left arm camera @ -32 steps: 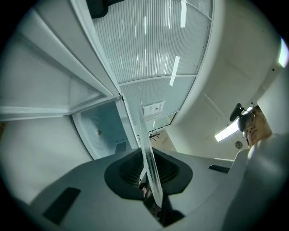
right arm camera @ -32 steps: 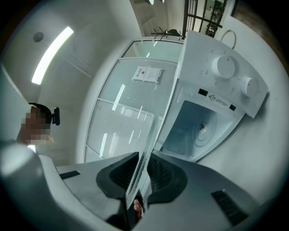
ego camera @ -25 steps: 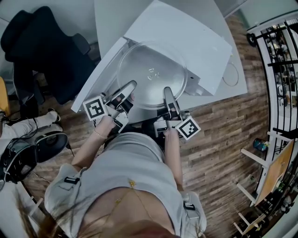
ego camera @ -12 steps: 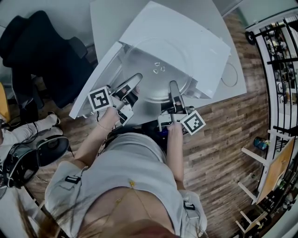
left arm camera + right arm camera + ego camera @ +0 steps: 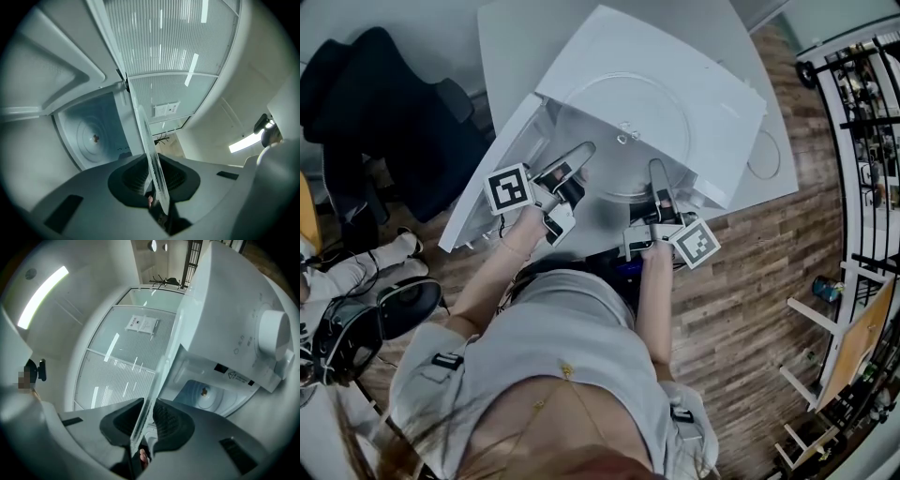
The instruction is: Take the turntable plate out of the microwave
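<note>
Plate (image 5: 152, 154) rim between left fingers (image 5: 127, 180), right fingers (image 5: 172, 422)

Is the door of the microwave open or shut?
Open: the door stands swung out leftward, and the left gripper view looks into the cavity.

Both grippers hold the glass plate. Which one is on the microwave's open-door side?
The left gripper, shut on the plate rim next to the open door. The right gripper clamps the rim by the control knob.
</note>
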